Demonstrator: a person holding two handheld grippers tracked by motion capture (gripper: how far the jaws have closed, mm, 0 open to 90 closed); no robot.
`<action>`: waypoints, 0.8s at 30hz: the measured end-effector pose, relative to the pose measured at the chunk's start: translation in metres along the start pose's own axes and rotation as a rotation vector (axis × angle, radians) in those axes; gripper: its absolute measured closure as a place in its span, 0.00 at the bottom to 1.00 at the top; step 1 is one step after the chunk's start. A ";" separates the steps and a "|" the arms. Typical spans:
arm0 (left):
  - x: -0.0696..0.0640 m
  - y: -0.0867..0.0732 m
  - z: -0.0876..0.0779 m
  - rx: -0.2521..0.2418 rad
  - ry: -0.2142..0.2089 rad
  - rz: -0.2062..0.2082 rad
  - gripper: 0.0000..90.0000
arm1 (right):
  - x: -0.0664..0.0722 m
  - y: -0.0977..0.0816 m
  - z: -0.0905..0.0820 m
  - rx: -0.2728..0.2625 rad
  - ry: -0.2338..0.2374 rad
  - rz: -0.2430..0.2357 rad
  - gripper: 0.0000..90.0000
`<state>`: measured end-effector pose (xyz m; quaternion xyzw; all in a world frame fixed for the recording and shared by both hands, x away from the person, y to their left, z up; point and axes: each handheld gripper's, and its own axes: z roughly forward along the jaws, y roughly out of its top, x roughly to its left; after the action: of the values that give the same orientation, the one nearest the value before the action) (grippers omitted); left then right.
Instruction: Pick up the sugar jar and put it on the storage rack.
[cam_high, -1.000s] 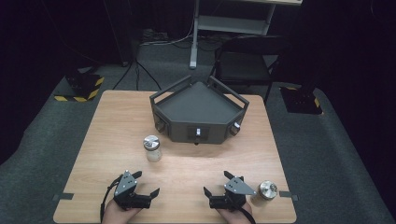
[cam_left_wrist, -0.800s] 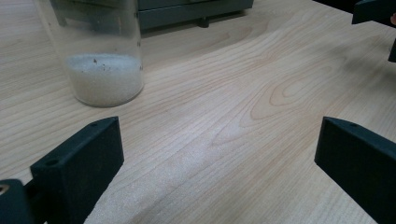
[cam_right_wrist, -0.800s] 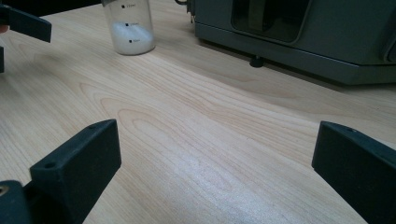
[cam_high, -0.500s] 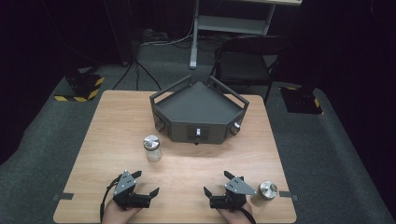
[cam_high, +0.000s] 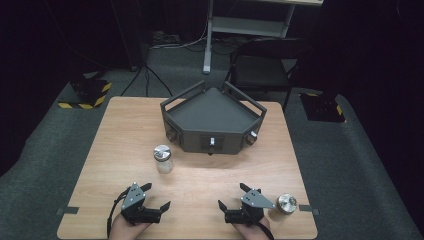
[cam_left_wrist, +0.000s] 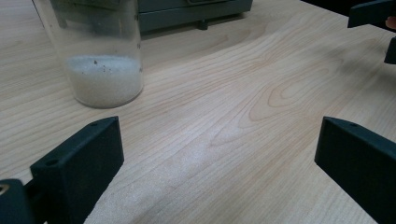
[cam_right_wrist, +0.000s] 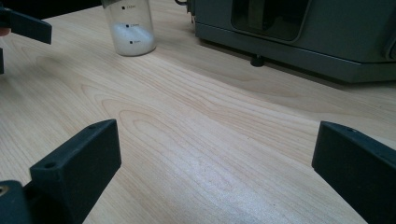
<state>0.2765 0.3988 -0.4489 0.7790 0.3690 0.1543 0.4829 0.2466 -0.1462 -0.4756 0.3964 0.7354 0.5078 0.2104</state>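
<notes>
Two metal-capped jars (cam_high: 163, 159) (cam_high: 282, 206), one dark angular box (cam_high: 212, 120), one table (cam_high: 120, 130), and two tools (cam_high: 155, 196) (cam_high: 231, 195).

In the left gripper view the glass jar (cam_left_wrist: 100, 51) runs off the top edge, so its cap is cut away, and the grey box (cam_left_wrist: 196, 11) behind it shows as a thin strip. In the right gripper view the jar's (cam_right_wrist: 130, 25) printed markings are too small to read. In the high view both hands (cam_high: 125, 229) are cropped by the bottom edge.
</notes>
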 end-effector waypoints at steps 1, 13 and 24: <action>0.000 0.000 0.000 0.000 0.000 0.000 0.02 | 0.000 0.000 0.000 0.000 0.000 0.000 0.01; 0.002 0.002 -0.006 -0.044 0.011 -0.001 0.02 | 0.000 0.000 0.000 0.002 0.002 -0.008 0.01; 0.008 0.011 -0.010 -0.060 0.030 -0.008 0.02 | -0.001 0.000 0.000 0.002 0.007 -0.004 0.01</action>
<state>0.2804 0.4079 -0.4354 0.7603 0.3743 0.1751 0.5012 0.2476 -0.1467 -0.4754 0.3934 0.7375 0.5078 0.2084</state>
